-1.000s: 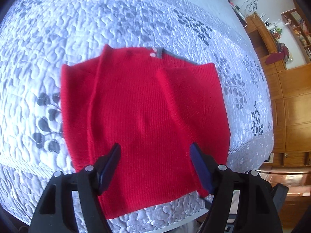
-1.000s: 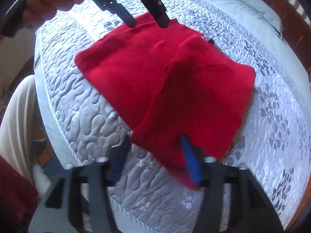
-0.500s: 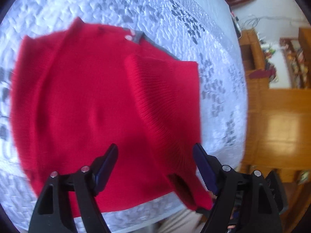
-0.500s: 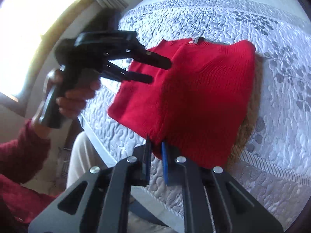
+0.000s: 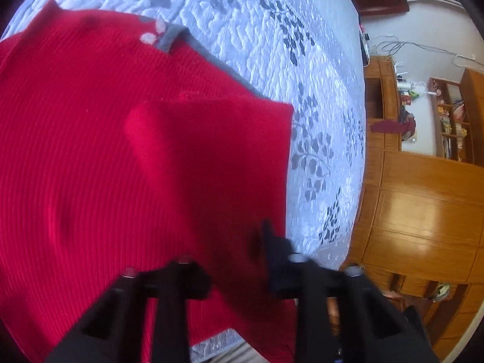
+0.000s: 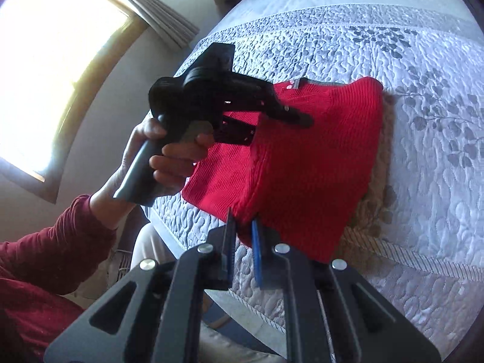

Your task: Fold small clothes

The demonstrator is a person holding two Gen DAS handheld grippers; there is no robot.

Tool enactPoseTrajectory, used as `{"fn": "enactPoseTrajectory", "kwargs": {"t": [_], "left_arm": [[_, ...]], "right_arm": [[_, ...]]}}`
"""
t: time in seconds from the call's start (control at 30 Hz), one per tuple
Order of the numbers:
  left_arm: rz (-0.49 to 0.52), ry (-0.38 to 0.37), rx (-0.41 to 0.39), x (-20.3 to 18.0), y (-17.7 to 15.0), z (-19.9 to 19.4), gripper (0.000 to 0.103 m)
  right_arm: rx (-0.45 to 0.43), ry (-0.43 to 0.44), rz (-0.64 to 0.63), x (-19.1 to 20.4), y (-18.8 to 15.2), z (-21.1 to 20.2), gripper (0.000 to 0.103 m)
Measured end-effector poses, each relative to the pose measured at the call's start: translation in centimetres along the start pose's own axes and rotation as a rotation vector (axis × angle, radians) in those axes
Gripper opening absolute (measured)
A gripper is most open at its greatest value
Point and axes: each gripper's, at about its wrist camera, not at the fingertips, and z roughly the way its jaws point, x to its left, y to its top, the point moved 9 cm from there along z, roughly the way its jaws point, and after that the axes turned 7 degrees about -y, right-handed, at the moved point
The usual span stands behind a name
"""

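From the left wrist I look down on the red sweater, which lies spread on the quilted bed and fills most of the view. Its grey collar points to the far side and one folded flap lies over the right half. The left gripper is at the sweater's near right part. Its fingers have just been closing with the cloth between them. The right finger lies on top of the knit, the left one is hidden under it, and the picture is blurred there, so I read it as pinched on the sweater. Wooden cabinets stand to the right, beyond the bed.

From the right wrist, the right gripper is low in the middle. Its fingers are drawn together on the near edge of the sweater, with a fold of red knit caught between the blue pads. That edge is raised off the bed, and the rest of the sweater slopes away to the far right. A tan cloth shows under its right side. To the left, a hand in a dark red sleeve holds the left gripper, whose fingers reach onto the far left part of the sweater, close together on the knit. A bright window is at far left.
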Motion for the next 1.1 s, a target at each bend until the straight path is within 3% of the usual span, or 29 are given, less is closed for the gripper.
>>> {"fn": "enactPoseTrajectory", "kwargs": {"t": [0.23,0.5,0.63,0.77,0.97,1.07,1.1], "left_arm": [[0.102,0.014,-0.046,-1.8,0.8,-1.2,0.017],[0.279,0.060,-0.157,-4.0,1.8,-9.3,0.016],[0.322,0.105,-0.217,-2.4,2.1,-14.1,0.016],[0.311,0.141,-0.248,1.8,2.4,-17.1,0.013],[0.224,0.205,-0.201,9.8,2.2,-15.7,0.013],[0.223,0.163,-0.210,10.2,2.2,-15.4,0.014],[0.230,0.153,-0.209,9.8,2.2,-15.3,0.015]], "right_arm": [[0.029,0.046,-0.005,2.2,0.2,1.7,0.008],[0.053,0.131,-0.086,9.2,3.1,5.0,0.008],[0.091,0.171,-0.133,13.1,4.0,8.0,0.008],[0.173,0.162,-0.164,15.0,2.9,12.3,0.008],[0.315,0.055,-0.170,13.4,-1.1,19.1,0.009],[0.323,0.076,-0.129,12.4,-1.6,19.2,0.016],[0.317,0.087,-0.123,12.2,-1.5,18.8,0.023]]}}
